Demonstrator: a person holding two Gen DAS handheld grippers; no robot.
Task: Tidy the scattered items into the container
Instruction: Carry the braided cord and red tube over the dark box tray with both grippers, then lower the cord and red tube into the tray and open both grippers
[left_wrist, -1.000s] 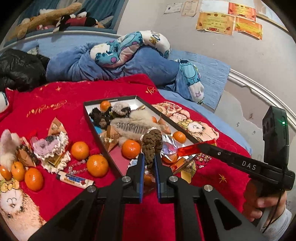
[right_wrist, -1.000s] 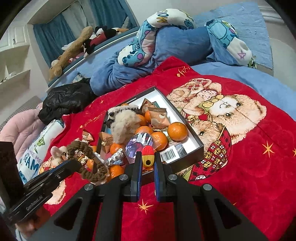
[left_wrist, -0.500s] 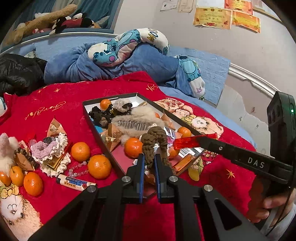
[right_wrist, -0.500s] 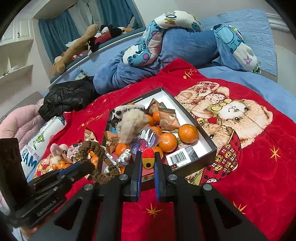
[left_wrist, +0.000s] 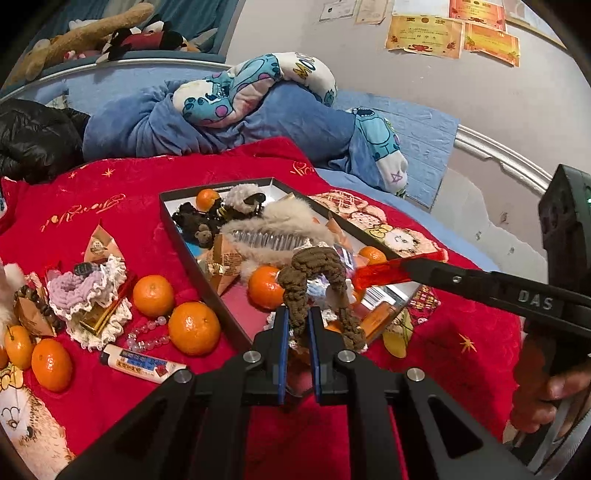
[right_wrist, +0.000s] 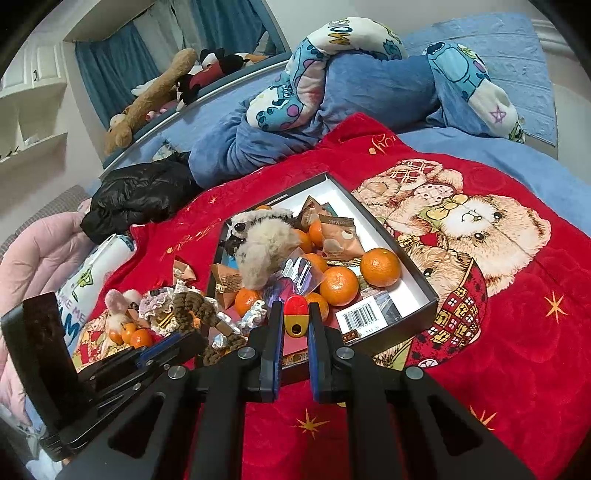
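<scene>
A black box with a white floor (left_wrist: 177, 225) lies on the red blanket, crowded with oranges, snack packs, fluffy hair clips and foil. My left gripper (left_wrist: 297, 317) is shut on a brown knitted scrunchie (left_wrist: 314, 269), whose loop hangs over the box's near end. In the right wrist view the box (right_wrist: 424, 297) is ahead, and my right gripper (right_wrist: 294, 314) is shut on a small red and yellow item (right_wrist: 295, 319) above its near edge. The left gripper (right_wrist: 173, 339) and scrunchie (right_wrist: 192, 306) show at lower left.
Left of the box on the blanket lie loose oranges (left_wrist: 194, 328), a white tube (left_wrist: 144, 365), a lilac and white scrunchie (left_wrist: 85, 291), beads and snack packs. The right gripper (left_wrist: 410, 266) reaches in from the right. A blue quilt (left_wrist: 221, 122) is heaped beyond.
Both grippers drifted only slightly, each keeping its load over the box's near end. The brown scrunchie's loop now stands a little higher in the left wrist view.
</scene>
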